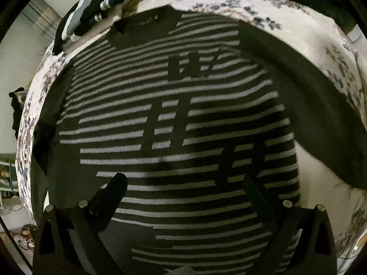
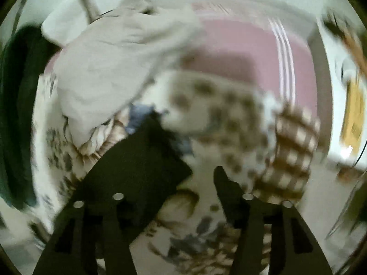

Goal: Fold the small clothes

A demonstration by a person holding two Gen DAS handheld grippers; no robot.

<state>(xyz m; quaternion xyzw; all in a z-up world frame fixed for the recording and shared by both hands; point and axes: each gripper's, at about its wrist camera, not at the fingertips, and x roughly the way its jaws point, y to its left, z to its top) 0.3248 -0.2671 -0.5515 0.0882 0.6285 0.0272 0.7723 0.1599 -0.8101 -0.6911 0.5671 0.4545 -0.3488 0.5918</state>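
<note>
One striped sweater (image 1: 174,123) lay flat on the flowery bed (image 1: 286,11), its collar pointing away, long side running front to back. One folded pile (image 1: 91,13) sat beyond. The left hand-held gripper (image 1: 185,183) and the right hand-held gripper (image 2: 190,171) were both spread apart, holding nothing.

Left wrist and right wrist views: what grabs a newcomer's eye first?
The dark striped sweater, spread flat on the floral bedspread, fills the left wrist view under the open left hand-held gripper. The right wrist view is motion-blurred: a beige garment on a heap, with the open right hand-held gripper below.
</note>
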